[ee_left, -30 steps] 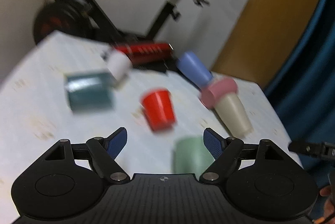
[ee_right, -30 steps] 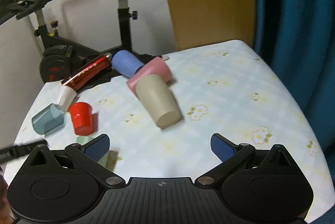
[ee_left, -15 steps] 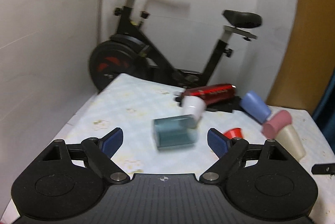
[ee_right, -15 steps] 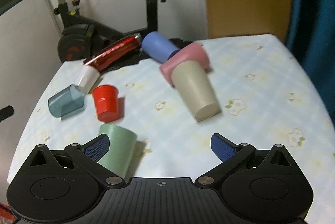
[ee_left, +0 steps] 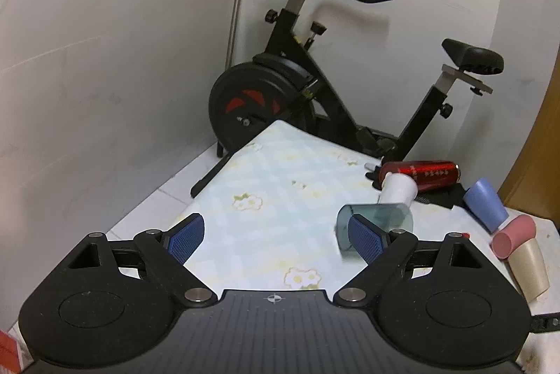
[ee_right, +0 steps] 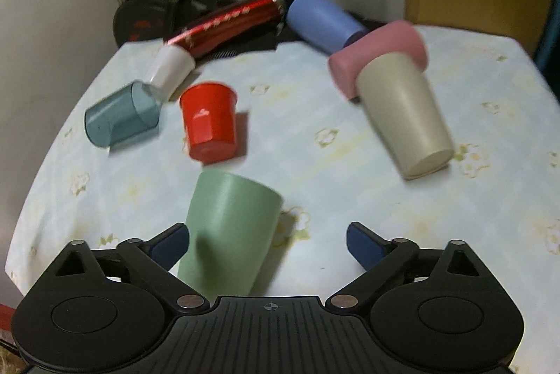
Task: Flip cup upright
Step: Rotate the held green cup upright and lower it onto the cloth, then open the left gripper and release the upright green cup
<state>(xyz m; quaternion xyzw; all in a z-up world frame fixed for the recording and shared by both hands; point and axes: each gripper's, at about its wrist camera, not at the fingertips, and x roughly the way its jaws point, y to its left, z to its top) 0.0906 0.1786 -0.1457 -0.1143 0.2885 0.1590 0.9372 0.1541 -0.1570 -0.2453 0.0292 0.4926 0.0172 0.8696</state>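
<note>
Several cups rest on a floral tablecloth [ee_right: 315, 146]. In the right wrist view a green cup [ee_right: 227, 227] stands upside down just in front of my open, empty right gripper [ee_right: 267, 244], near its left finger. A red cup [ee_right: 210, 124] stands upside down beyond it. A beige cup [ee_right: 406, 118], a pink cup [ee_right: 381, 52], a blue cup [ee_right: 322, 20] and a clear teal cup [ee_right: 119, 118] lie on their sides. My left gripper [ee_left: 276, 237] is open and empty at the table's left edge; the teal cup [ee_left: 381, 216] shows behind its right finger.
A red bottle with a white cap [ee_right: 227, 20] lies at the table's far edge. An exercise bike [ee_left: 315, 87] stands beyond the table by a white wall. The table's left edge [ee_left: 210, 192] drops to a tiled floor.
My right gripper has moved forward and left toward the green cup, which now sits close in front. My left gripper has swung left and back, away from the cups.
</note>
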